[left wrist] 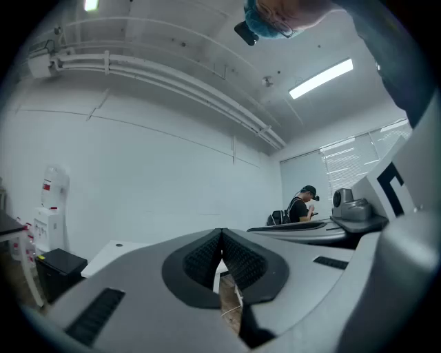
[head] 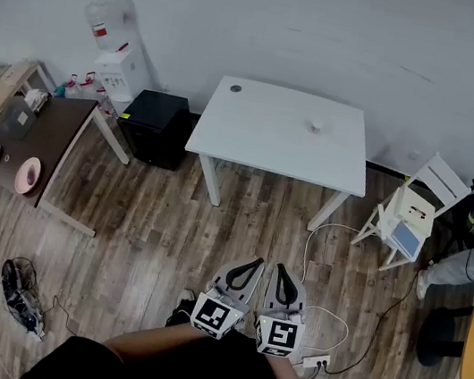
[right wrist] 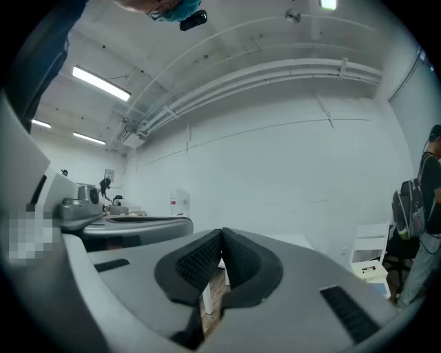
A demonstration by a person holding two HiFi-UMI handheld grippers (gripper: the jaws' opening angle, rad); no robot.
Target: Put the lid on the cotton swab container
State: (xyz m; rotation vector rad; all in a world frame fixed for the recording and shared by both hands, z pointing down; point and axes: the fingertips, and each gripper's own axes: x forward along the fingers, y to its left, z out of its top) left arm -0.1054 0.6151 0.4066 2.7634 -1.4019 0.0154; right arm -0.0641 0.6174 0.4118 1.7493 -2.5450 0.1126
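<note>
On the white table [head: 264,139] across the room stands a small white cotton swab container [head: 316,125]. A small dark round lid [head: 235,88] lies near the table's back left corner. My left gripper [head: 255,263] and right gripper [head: 281,270] are held side by side close to my body, well short of the table. Both are shut with nothing between the pads. In the left gripper view the left gripper [left wrist: 221,235] points at the white wall, with the lid [left wrist: 118,244] a dark dot on the table's corner. The right gripper [right wrist: 222,235] also faces the wall.
A black box [head: 155,127] stands on the floor left of the table, with a water dispenser [head: 115,49] behind it. A brown table [head: 41,141] is at the left, a white chair [head: 412,215] at the right. Cables [head: 323,322] trail over the wooden floor. A person [left wrist: 303,205] stands at the room's far side.
</note>
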